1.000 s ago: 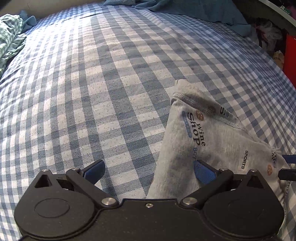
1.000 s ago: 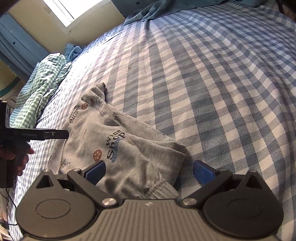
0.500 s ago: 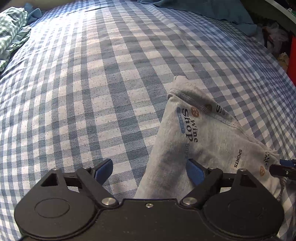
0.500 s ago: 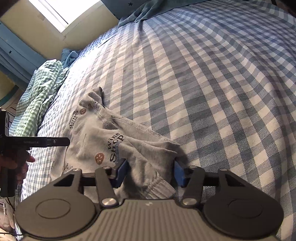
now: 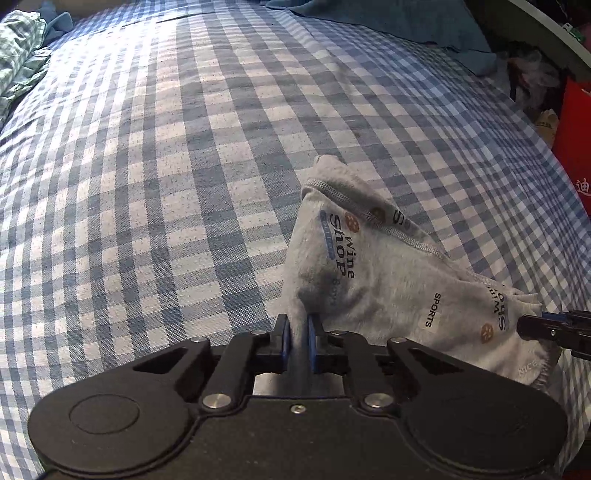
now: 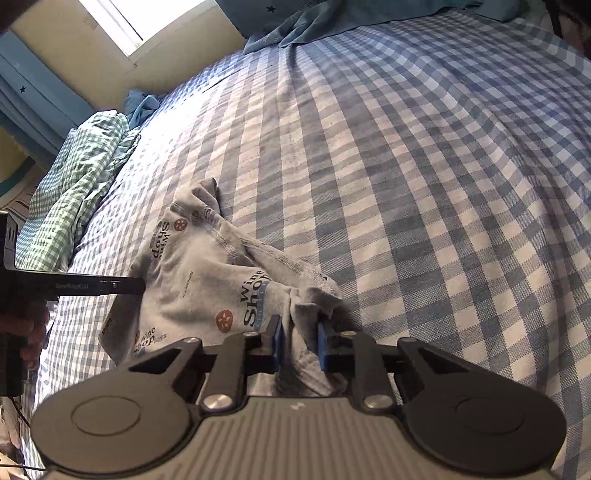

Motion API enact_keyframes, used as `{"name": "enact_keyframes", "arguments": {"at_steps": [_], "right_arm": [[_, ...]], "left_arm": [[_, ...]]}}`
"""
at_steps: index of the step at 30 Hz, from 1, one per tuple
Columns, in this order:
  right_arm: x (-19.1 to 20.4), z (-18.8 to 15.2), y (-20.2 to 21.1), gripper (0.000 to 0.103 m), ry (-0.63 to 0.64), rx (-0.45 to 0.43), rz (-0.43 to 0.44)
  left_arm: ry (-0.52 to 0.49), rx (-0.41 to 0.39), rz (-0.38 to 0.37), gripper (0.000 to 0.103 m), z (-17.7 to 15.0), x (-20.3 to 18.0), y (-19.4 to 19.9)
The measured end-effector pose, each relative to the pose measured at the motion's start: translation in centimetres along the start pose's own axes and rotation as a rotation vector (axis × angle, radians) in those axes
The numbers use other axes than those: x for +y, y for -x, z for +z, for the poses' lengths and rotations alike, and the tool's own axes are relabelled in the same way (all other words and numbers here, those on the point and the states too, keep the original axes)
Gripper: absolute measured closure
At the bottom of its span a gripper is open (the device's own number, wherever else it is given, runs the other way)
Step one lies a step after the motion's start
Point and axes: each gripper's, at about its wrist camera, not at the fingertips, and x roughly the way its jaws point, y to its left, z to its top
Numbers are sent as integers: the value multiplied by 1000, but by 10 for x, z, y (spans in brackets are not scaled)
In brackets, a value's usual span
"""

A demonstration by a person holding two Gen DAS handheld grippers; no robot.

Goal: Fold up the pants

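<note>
Small grey pants [image 5: 388, 273] printed with "Wine Shop" and "SPORTS" lie crumpled on a blue-and-white checked bed sheet [image 5: 147, 184]. My left gripper [image 5: 297, 341] is shut on the near left edge of the pants. In the right wrist view the pants [image 6: 199, 280] lie at the lower left, and my right gripper [image 6: 299, 345] is shut on a bunched fold at their near right end. The right gripper's tip [image 5: 554, 328] shows at the pants' right edge in the left wrist view. The left gripper [image 6: 92, 286] shows at the pants' left edge in the right wrist view.
A green checked blanket [image 6: 74, 177] is heaped along the bed's left side. Dark blue bedding [image 6: 332, 22] lies at the far end below a window [image 6: 147, 18]. A red object [image 5: 576, 147] and clutter stand beyond the bed's right edge.
Both grippers went from wide open to shut on the pants. The left closed on the near left edge, the right on the bunched right end.
</note>
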Motion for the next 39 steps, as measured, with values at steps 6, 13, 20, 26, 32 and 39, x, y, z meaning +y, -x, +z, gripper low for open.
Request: {"name": "enact_keyframes", "arguments": {"at_steps": [6, 13, 20, 26, 32, 39], "right_arm": [[26, 19, 15, 84, 114, -14, 16], [74, 70, 6, 85, 265, -38, 89], [149, 144, -48, 85, 483, 0, 197], [197, 176, -111, 85, 646, 110, 188], [178, 178, -123, 83, 631, 129, 148], [135, 162, -118, 57, 510, 91, 16]], "left_arm": [[69, -59, -41, 95, 3, 10, 29], [147, -167, 0, 95, 2, 29, 71], [354, -346, 182, 103, -15, 76, 110], [547, -357, 240, 103, -35, 122, 103], [614, -298, 232, 85, -64, 132, 80], [621, -261, 240, 63, -77, 127, 76]]}}
